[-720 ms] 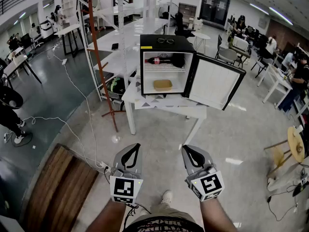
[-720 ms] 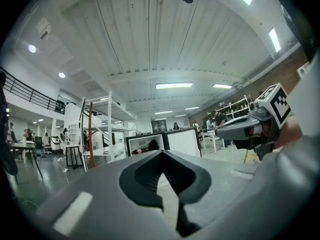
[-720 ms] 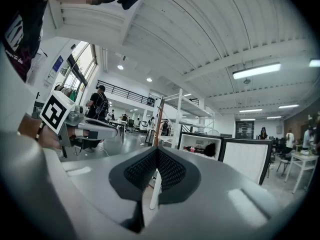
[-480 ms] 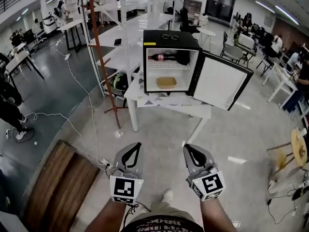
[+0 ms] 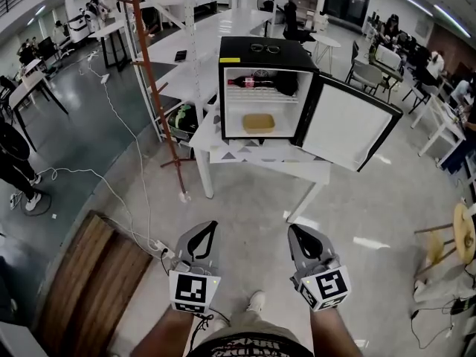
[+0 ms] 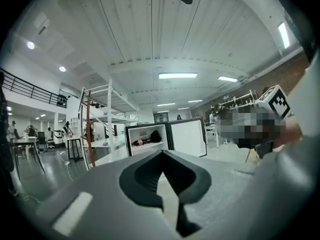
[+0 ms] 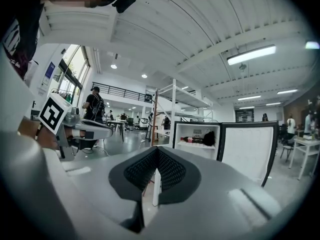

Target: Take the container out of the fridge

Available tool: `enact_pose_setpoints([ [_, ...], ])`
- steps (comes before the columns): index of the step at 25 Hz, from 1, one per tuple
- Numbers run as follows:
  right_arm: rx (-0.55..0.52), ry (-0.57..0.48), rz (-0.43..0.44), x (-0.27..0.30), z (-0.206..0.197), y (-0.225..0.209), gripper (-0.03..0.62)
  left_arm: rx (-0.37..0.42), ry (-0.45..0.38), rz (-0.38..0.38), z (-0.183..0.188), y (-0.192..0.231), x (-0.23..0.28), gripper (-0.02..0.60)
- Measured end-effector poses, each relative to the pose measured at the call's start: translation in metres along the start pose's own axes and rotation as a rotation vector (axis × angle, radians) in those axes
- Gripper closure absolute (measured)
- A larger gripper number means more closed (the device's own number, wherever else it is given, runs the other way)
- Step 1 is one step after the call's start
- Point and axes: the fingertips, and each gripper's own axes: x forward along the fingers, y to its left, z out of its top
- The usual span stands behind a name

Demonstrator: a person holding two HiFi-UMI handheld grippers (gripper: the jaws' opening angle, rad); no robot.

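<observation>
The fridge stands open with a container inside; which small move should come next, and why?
Probably walk closer to the fridge: its door is open and the tan container lies in its lower part, but the left gripper and right gripper, both shut, are far short of it.

Fridge (image 5: 238, 50) stands on table (image 5: 260, 168), well ahead of the jaws of left gripper (image 5: 209, 227) and right gripper (image 5: 296, 231). Container (image 5: 258, 122) in lower compartment, bottle (image 5: 249, 82) on shelf above. Door (image 5: 349, 125) open, ahead-right.
</observation>
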Motion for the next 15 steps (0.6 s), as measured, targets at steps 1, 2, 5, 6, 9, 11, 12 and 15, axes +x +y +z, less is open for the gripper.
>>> enact_pose_setpoints([
  [1,0.001,0.001,0.002,0.003,-0.002,-0.004,0.568,-0.001,0.003,-0.001,-0.002,-0.001,0.006,0.580],
  [2,0.001,0.002,0.004,0.005,-0.003,-0.007,0.568,-0.002,0.006,-0.003,-0.003,-0.002,0.011,0.580],
  [5,0.000,-0.003,0.009,0.010,0.001,-0.018,0.568,-0.006,0.010,-0.009,-0.002,-0.006,0.025,0.580],
  [6,-0.001,-0.007,0.010,0.011,0.004,-0.022,0.568,-0.006,0.010,-0.011,0.001,-0.008,0.030,0.581],
  [9,-0.003,-0.019,0.014,0.013,0.013,-0.035,0.568,-0.031,0.002,-0.002,0.010,-0.010,0.041,0.581],
  [11,-0.004,-0.025,0.023,0.016,0.016,-0.042,0.568,-0.059,-0.006,0.020,0.014,-0.008,0.047,0.581],
  [12,-0.004,-0.028,0.029,0.017,0.017,-0.045,0.568,-0.068,-0.009,0.030,0.016,-0.008,0.051,0.581],
  [15,-0.009,-0.040,0.049,0.021,0.020,-0.056,0.568,-0.088,-0.034,0.059,0.024,-0.008,0.062,0.581],
])
